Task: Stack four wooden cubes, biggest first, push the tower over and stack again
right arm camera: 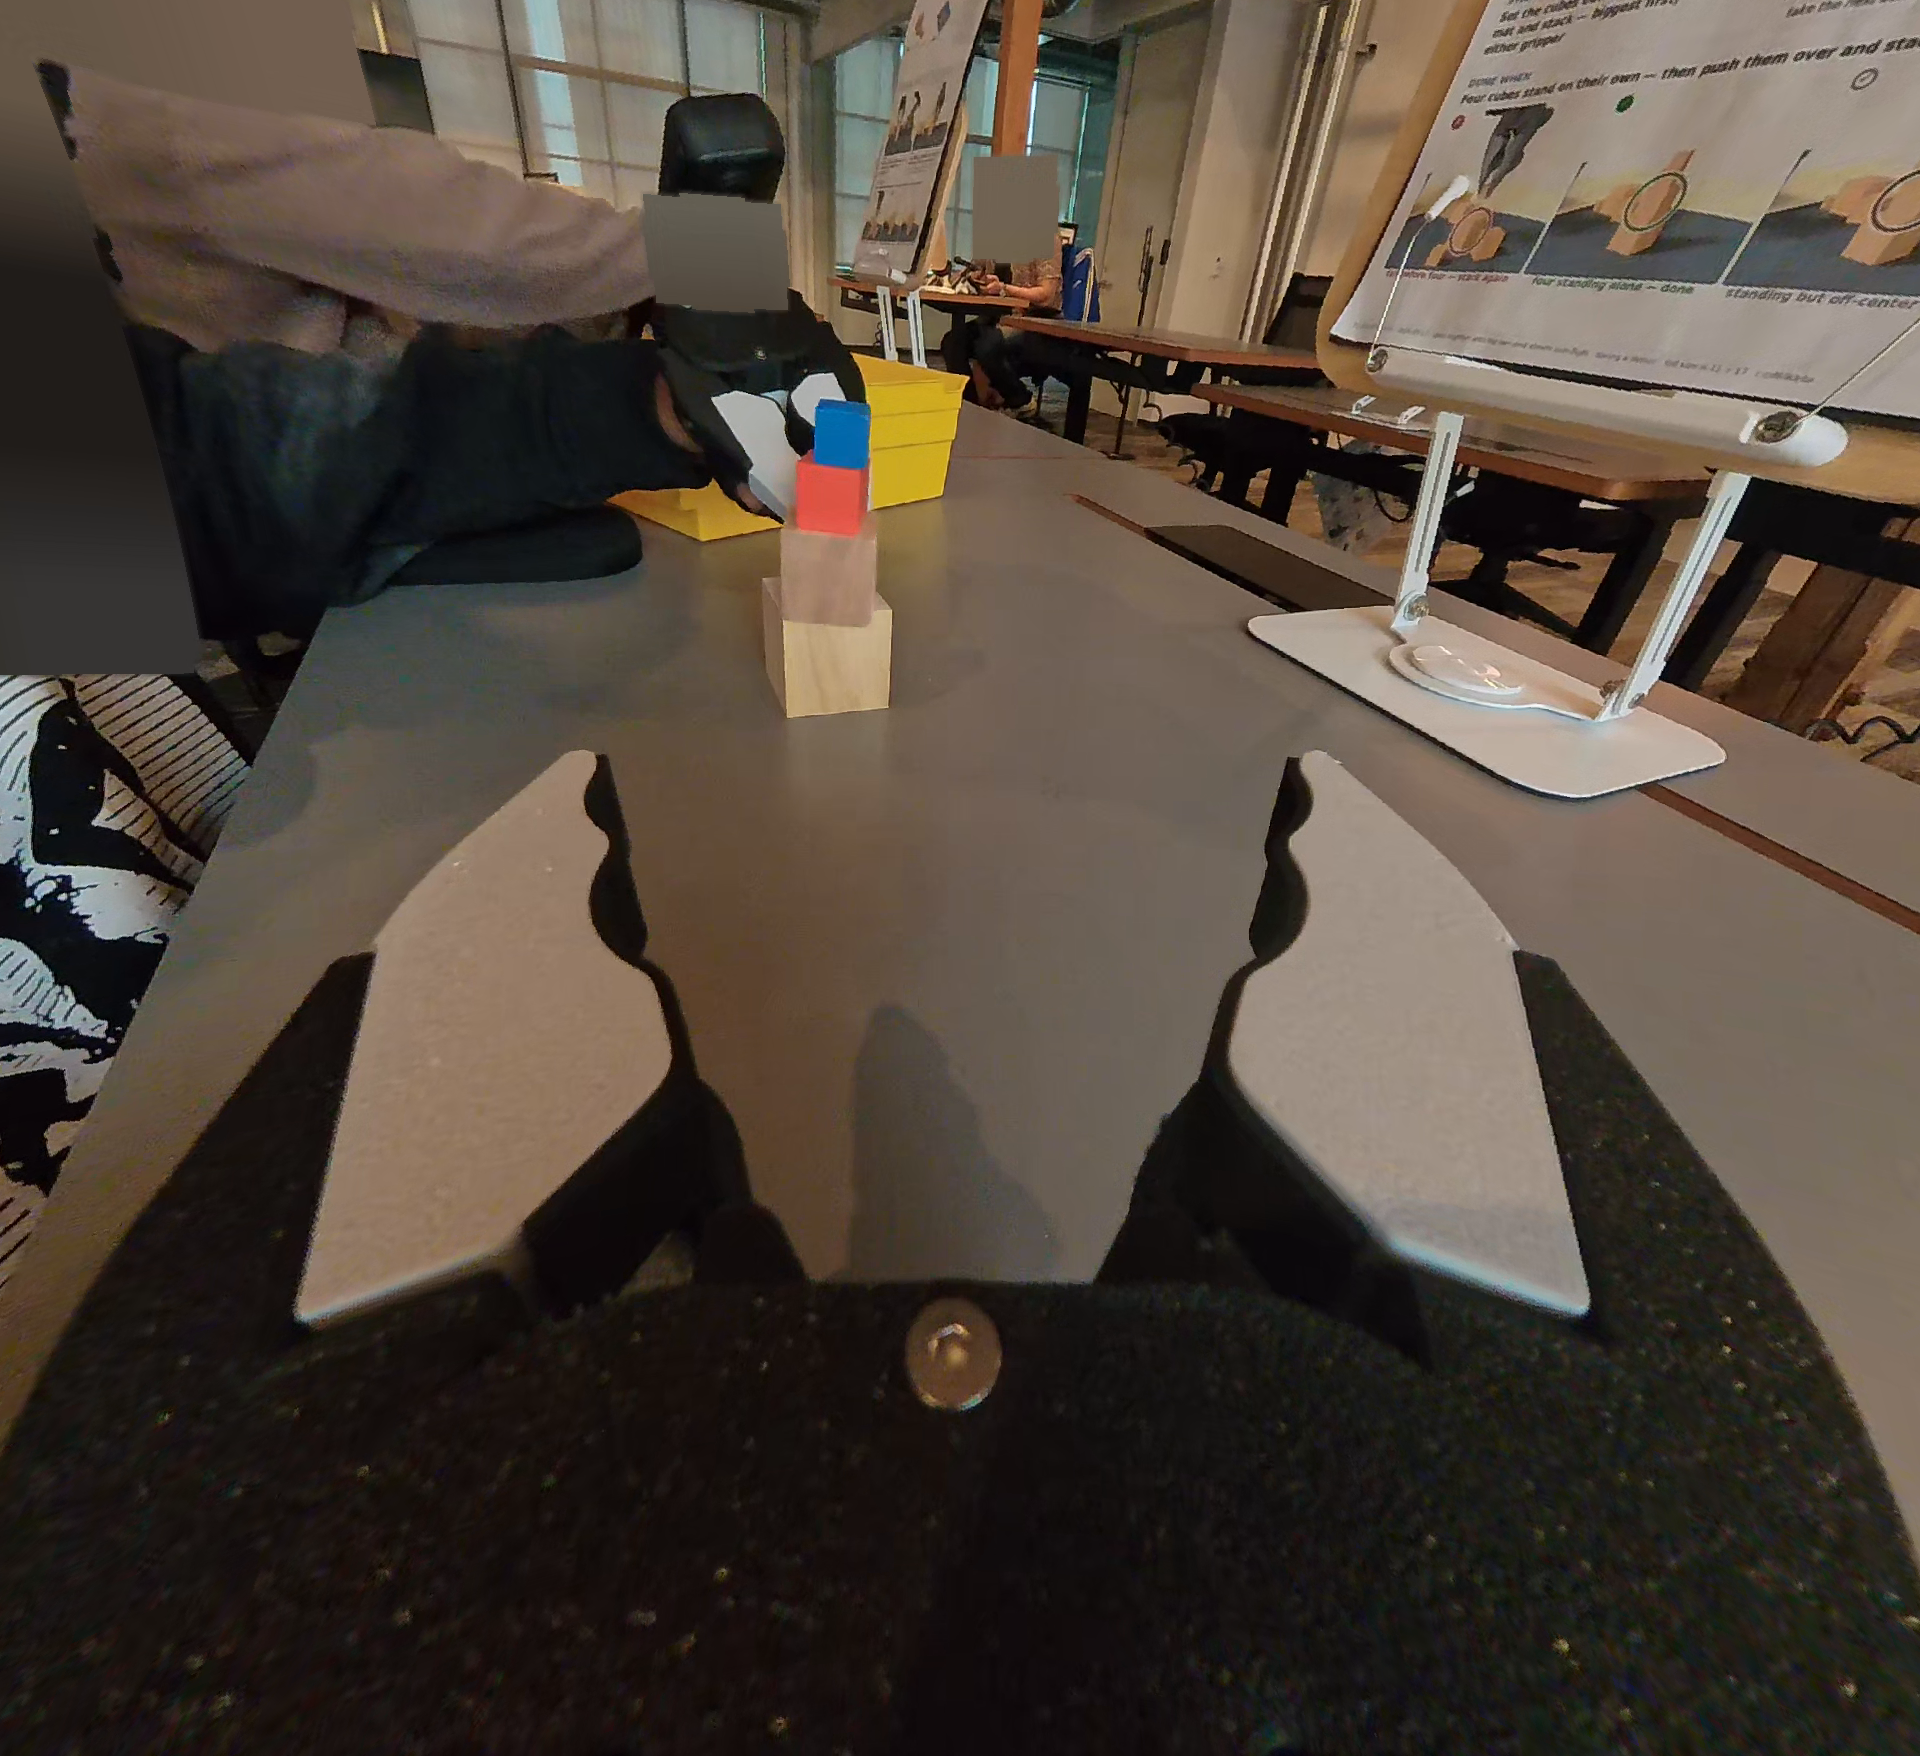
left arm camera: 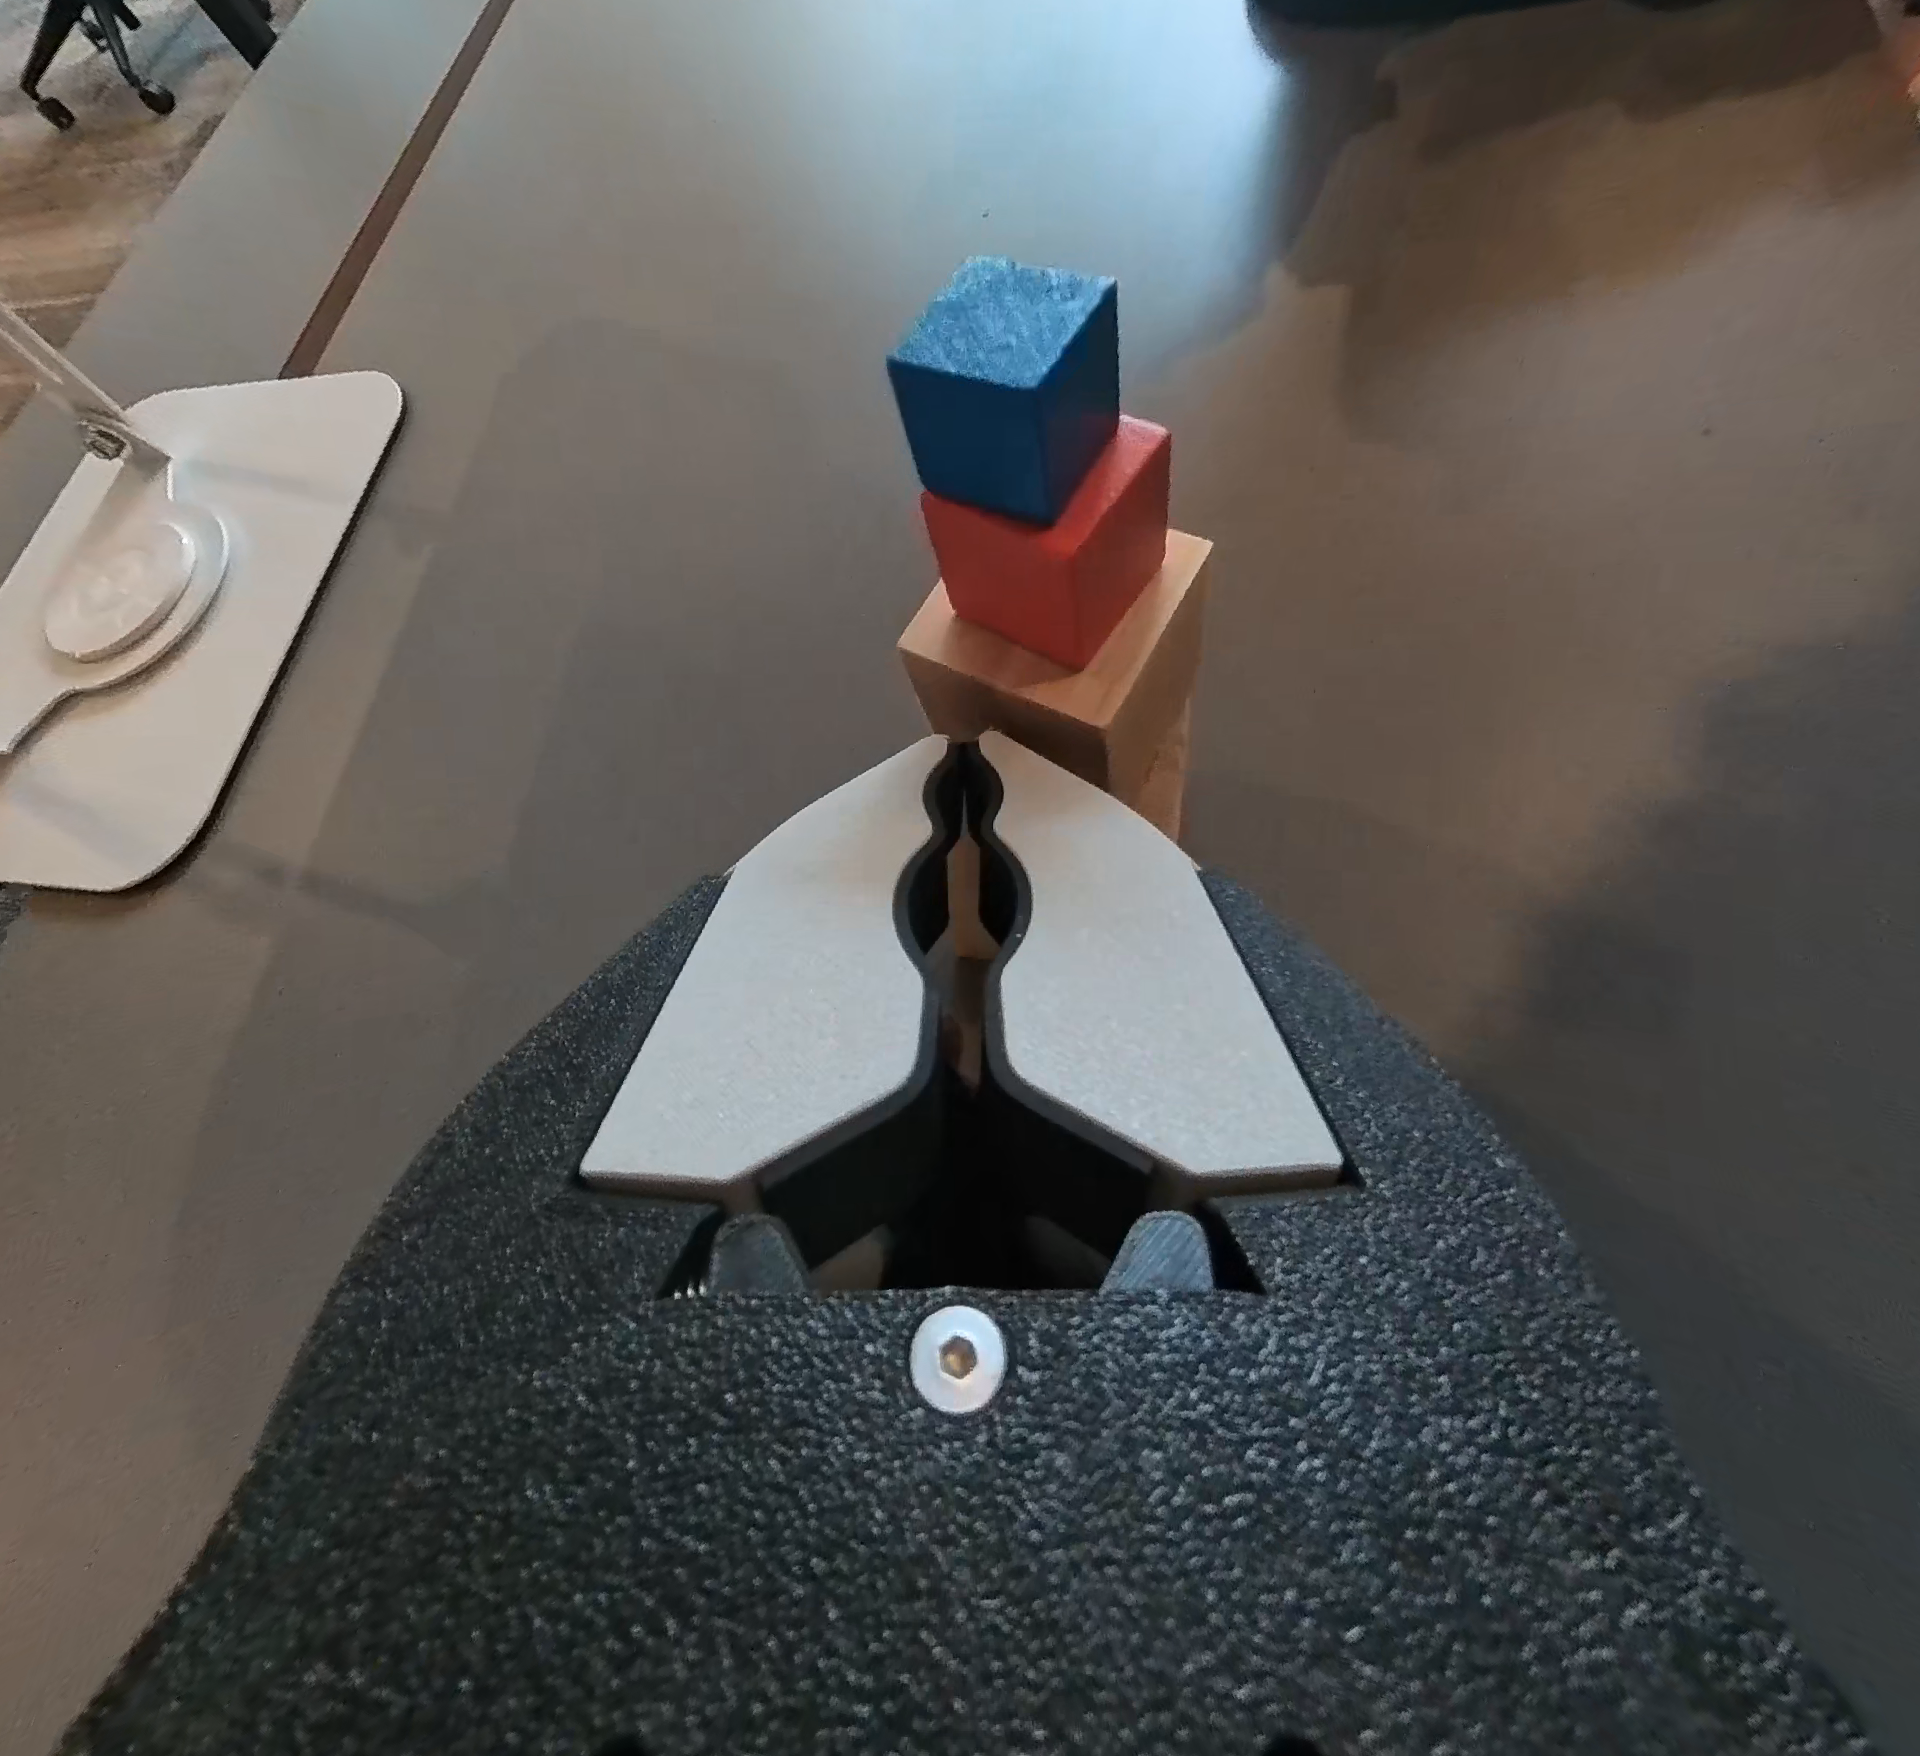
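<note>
The left wrist view is looking steeply down from above and close behind the cube tower [left arm camera: 1039, 543], its own tool [left arm camera: 964, 750] nearly at the stack. The right wrist view is sitting low over the bench [right arm camera: 1039, 875], well apart from the tower [right arm camera: 831, 574], facing it level. Both are sharing the tower, the bench and the white stand base [left arm camera: 208, 584] [right arm camera: 1496, 698] beside it.

Four cubes stacked on grey table [right arm camera: 1039, 875], mid-width, nearer far edge: pale cube [right arm camera: 828, 667] at base, brown cube [right arm camera: 828, 579], red cube [right arm camera: 831, 495], blue cube [right arm camera: 842, 434] topmost, each slightly askew.
</note>
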The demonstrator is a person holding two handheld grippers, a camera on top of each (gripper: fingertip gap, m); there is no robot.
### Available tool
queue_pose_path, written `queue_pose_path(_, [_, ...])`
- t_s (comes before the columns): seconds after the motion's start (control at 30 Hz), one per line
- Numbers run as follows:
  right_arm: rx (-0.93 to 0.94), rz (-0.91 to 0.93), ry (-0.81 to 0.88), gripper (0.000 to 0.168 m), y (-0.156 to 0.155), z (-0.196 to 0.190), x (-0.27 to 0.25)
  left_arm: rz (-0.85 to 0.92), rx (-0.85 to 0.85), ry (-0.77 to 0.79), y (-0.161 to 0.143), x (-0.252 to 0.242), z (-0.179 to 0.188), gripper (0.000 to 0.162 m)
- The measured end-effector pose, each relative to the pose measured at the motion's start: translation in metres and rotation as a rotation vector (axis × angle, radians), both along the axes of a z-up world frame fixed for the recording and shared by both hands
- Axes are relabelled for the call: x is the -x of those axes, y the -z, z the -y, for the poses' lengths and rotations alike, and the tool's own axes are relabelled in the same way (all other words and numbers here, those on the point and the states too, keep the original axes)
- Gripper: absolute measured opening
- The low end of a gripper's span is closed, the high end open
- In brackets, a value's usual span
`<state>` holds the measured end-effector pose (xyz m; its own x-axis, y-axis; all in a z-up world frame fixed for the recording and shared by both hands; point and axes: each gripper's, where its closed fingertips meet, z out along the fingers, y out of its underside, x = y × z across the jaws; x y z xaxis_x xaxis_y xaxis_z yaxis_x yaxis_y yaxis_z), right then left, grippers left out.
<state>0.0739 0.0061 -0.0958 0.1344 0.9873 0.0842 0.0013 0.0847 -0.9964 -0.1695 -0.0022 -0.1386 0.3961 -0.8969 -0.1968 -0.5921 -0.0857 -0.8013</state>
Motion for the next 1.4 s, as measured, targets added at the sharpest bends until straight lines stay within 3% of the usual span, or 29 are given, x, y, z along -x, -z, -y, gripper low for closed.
queue_pose_path(0.43, [0.005, -0.009, 0.001, 0.115, -0.001, -0.001, -0.001, 0.024, 0.011, 0.003, -0.001, 0.002, 0.003, 0.001])
queue_pose_path(0.9, [0.013, -0.014, 0.002, 0.113, -0.001, -0.002, -0.001, 0.470, 0.053, 0.024, -0.033, 0.030, 0.036, 0.118])
queue_pose_path(1.13, [0.000, -0.004, 0.000, 0.113, -0.001, 0.000, 0.000, 0.557, -0.028, 0.029, -0.033, 0.041, 0.043, 0.118])
queue_pose_path(1.4, [0.004, 0.001, 0.001, 0.113, 0.000, -0.001, 0.000, 0.531, -0.055, 0.028, -0.023, 0.043, 0.039, 0.116])
